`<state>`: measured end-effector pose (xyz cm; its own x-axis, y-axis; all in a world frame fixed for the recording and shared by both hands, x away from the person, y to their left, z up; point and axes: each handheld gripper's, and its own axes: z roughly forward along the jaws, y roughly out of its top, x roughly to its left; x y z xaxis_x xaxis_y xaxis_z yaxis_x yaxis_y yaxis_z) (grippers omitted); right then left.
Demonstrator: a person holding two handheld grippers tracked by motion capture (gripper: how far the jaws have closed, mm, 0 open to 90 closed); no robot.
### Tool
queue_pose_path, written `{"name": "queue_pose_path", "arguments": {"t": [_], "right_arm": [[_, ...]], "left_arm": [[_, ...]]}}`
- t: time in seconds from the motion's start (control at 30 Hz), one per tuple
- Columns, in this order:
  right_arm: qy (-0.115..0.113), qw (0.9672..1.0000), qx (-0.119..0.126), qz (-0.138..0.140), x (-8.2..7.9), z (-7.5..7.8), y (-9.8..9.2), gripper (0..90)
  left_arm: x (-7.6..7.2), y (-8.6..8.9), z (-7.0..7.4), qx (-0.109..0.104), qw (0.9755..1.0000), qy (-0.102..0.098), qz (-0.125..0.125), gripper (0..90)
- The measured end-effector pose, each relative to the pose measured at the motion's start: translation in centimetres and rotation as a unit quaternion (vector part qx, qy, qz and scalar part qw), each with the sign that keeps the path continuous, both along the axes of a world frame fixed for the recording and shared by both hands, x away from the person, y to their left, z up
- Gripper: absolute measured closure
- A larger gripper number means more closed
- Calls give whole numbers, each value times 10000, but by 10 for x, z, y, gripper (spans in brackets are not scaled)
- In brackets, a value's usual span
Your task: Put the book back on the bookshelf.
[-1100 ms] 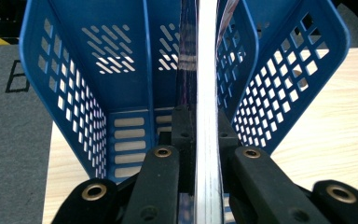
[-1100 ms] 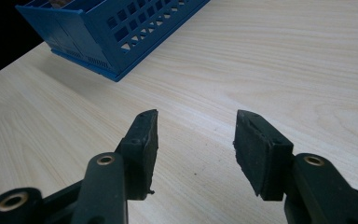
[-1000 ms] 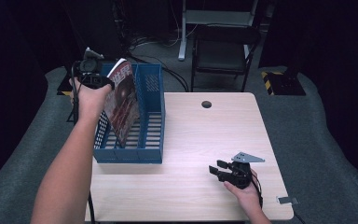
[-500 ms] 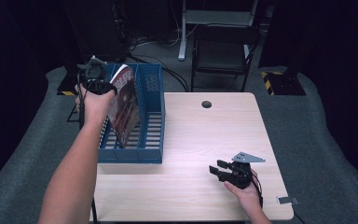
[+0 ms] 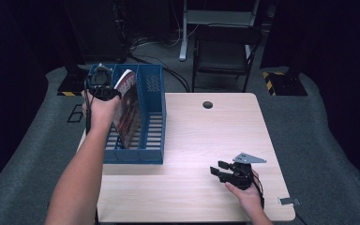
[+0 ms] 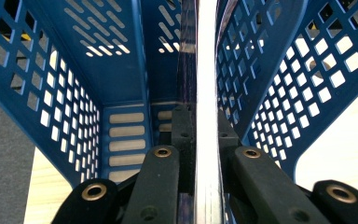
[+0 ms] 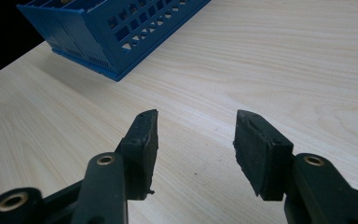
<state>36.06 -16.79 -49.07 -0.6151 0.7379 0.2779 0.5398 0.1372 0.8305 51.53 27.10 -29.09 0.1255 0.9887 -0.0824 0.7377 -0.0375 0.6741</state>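
Because the blue perforated plastic file rack (image 5: 143,117) on the pale wooden counter (image 5: 206,136) is rigid, the thin, floppy glossy magazine (image 5: 127,110) inside it needs edge-gripping; left claw (image 6: 200,135) pinches its edge, right claw (image 7: 193,140) gapes empty.

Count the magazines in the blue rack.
1. A single magazine stands in the blue rack, in its middle slot, clamped at its top edge by the left gripper. The person's arm covers part of the left slot, so another could be hidden there.

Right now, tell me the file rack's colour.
Blue, with perforated walls; the file rack shows best in the left gripper view.
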Motion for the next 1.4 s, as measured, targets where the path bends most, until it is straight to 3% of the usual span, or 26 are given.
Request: {"name": "queue_pose_path", "arguments": {"t": [0.27, 0.37, 0.57, 0.9, 1.4], "right_arm": [[-3, 10000, -39, 17, 0, 0, 1, 492], [-3, 10000, -40, 19, 0, 0, 1, 492], [-13, 10000, -37, 6, 0, 0, 1, 491], [11, 10000, -28, 11, 1, -1, 2, 491], [64, 10000, -25, 9, 0, -1, 4, 491]], "left_arm": [[-1, -2, -5, -1, 9999, -80, -73, 840], [-2, -2, -5, 26, 9999, -20, -143, 838], [-4, 0, -5, -86, 9997, -11, -213, 820], [-10, -3, 8, -61, 9993, 89, -352, 791], [-20, 5, 20, -247, 9990, 90, -363, 793]]}}
